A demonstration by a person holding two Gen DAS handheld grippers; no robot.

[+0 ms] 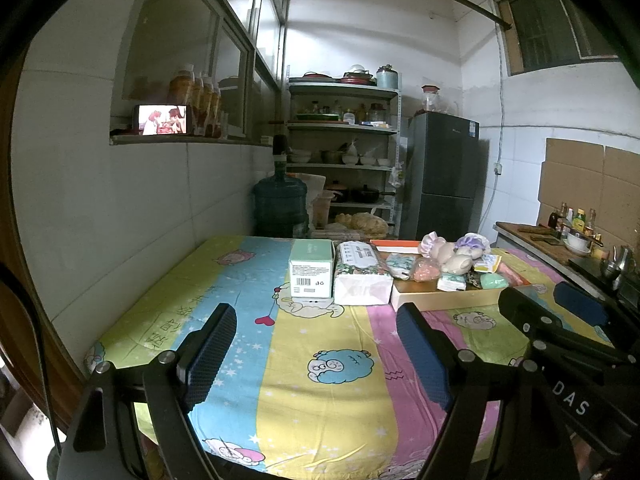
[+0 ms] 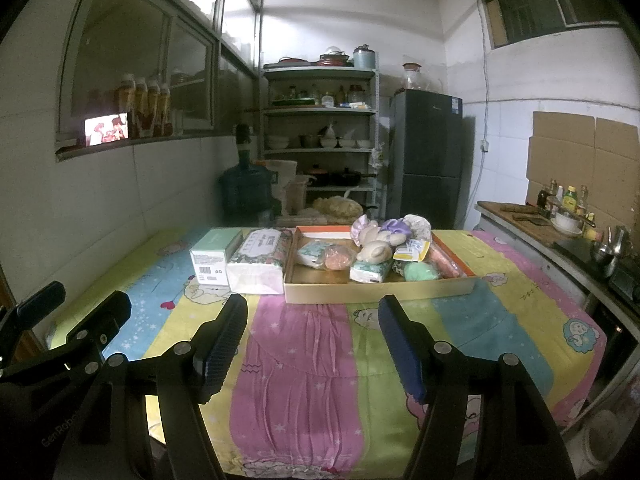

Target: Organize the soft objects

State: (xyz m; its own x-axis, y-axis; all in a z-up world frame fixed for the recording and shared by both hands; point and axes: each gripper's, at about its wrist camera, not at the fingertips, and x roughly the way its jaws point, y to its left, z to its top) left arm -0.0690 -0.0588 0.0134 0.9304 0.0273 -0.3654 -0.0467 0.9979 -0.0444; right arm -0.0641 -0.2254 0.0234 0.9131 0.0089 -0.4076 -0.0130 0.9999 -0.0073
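A shallow cardboard tray [image 2: 380, 292] with an orange rim stands at the far side of the table on a cartoon-print cloth [image 2: 304, 364]. It holds several soft things: a beige plush doll [image 2: 374, 254], a purple frilly cap [image 2: 394, 226], an orange-pink sponge [image 2: 340, 258], a green soft lump [image 2: 420, 272] and a small tissue pack [image 2: 370, 272]. Left of the tray lie a floral tissue pack [image 2: 260, 264] and a mint-green box [image 2: 212, 256]. My right gripper [image 2: 313, 308] is open over the cloth, short of the tray. My left gripper [image 1: 316, 312] is open too, facing the green box [image 1: 312, 268].
A counter [image 2: 520, 210] with bottles, a bowl and a kettle runs along the right. Behind the table stand a water jug [image 2: 246, 194], a metal shelf [image 2: 320, 112] of cookware and a dark fridge [image 2: 428, 160]. A tiled wall borders the left.
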